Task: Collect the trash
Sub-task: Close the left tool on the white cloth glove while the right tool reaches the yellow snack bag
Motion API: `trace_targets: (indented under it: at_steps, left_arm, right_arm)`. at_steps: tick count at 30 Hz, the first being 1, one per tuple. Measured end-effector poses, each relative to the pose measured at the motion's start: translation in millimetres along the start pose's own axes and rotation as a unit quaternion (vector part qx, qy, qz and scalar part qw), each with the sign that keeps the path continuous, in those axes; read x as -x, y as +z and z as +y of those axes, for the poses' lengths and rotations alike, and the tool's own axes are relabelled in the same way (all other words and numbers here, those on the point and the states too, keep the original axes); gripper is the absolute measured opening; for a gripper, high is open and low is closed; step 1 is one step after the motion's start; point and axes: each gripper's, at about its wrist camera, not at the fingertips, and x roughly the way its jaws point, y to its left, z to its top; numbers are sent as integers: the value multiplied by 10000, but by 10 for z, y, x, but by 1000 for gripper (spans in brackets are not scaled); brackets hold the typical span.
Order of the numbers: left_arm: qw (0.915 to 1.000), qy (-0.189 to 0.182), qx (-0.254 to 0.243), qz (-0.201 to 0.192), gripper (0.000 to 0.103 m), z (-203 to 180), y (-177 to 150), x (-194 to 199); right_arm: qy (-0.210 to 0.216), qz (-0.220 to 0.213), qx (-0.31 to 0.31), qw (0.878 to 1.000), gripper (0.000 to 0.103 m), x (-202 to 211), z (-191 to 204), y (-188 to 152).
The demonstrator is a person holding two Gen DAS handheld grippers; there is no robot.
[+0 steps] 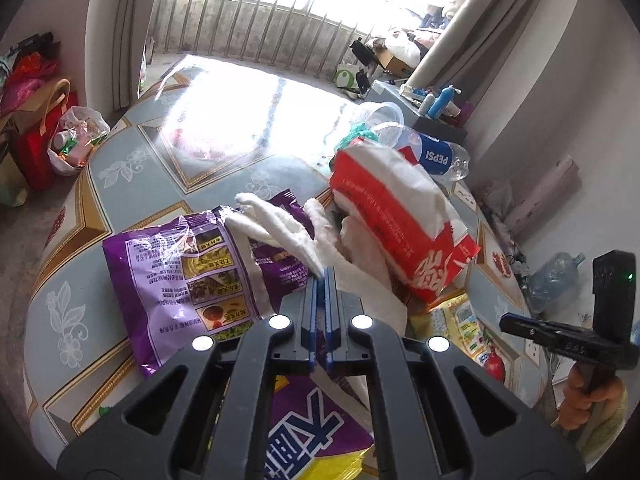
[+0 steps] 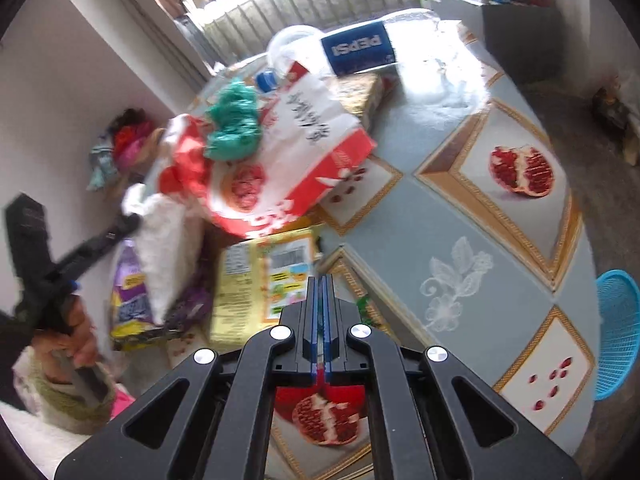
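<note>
- Landmark: red-and-white tissue pack (image 1: 404, 220), lying tilted on the patterned table (image 1: 132, 160); in the right wrist view the same pack (image 2: 296, 148) shows its white face with dark lettering.
- Left gripper (image 1: 322, 276): blue pads pressed together, pinching an edge of white tissue paper (image 1: 280, 228) that trails up toward the near-left side of the pack.
- Right gripper (image 2: 320, 280): jaws pressed together; nothing can be made out between the tips; it hovers over bare table on the near side of the pack.
- Purple snack bag (image 1: 180, 276): crumpled, lying left of the pack; the left view shows its printed face in full, while the right view catches only a blurred sliver.
- Yellow wrapper (image 2: 268, 280): flat on the table just in front of the pack; shown broadly in the right view, only a corner in the left.
- Pepsi bottle (image 1: 432, 152): clear, on its side just behind the pack.
- Green crumpled plastic (image 2: 234, 120): resting on the pack; plain in the right view, barely peeking out behind the pack in the left.
- Blue basket (image 2: 618, 332): beyond the table edge, well apart from the pack; right view only.
- White bag of rubbish (image 1: 78, 136): on the floor, far left of the pack; left view only.
</note>
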Motion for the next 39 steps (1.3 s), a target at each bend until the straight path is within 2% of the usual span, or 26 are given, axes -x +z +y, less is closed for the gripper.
trace_targets:
  at_steps: [1, 2, 3, 4, 7, 8, 12, 17, 19, 22, 24, 28, 29, 33, 39]
  left_arm:
    - [10000, 17, -7, 25, 1, 1, -21, -5]
    - [10000, 24, -6, 37, 1, -3, -39, -10]
    - [10000, 32, 0, 47, 1, -1, -53, -14]
    - [10000, 40, 14, 51, 1, -2, -67, -16]
    - [10000, 74, 47, 38, 1, 15, -90, -14]
    - [9999, 86, 46, 34, 1, 21, -95, -12]
    - [9999, 118, 48, 33, 1, 41, -110, -16]
    - [9999, 97, 68, 27, 1, 58, -112, -21]
    - [9999, 86, 59, 14, 1, 56, -114, -20]
    - [10000, 46, 43, -24, 1, 59, -111, -3]
    - [10000, 9, 27, -72, 1, 47, -109, 20]
    - [9999, -69, 26, -144, 1, 40, -122, 65]
    - [9998, -123, 43, -170, 1, 40, -119, 80]
    - [9987, -366, 77, -335, 1, 39, -90, 154]
    - [9956, -713, 78, -610, 1, 11, -41, 280]
  right_arm:
    - [89, 55, 24, 9999, 10, -4, 23, -13]
    - [161, 117, 44, 9998, 30, -39, 91, -31]
    - [181, 149, 65, 9997, 56, -79, 155, -43]
    - [172, 146, 110, 9997, 62, -103, 215, -58]
    - [162, 224, 478, 9985, 68, -217, 440, -66]
    - [86, 288, 632, 9975, 73, -266, 522, -78]
    - [-321, 451, 1248, 9906, 79, -452, 781, -145]
    - [-607, 526, 1465, 9859, 80, -587, 845, -201]
    - [-596, 516, 1403, 9870, 80, -583, 822, -194]
    - [-532, 479, 1272, 9893, 67, -545, 753, -174]
    - [-441, 492, 1171, 9909, 54, -500, 710, -179]
    - [-377, 492, 1047, 9926, 35, -457, 645, -203]
    - [-339, 498, 988, 9933, 25, -449, 631, -205]
    - [-123, 485, 701, 9963, 7, -391, 520, -186]
    - [-60, 367, 497, 9981, 4, -263, 348, -179]
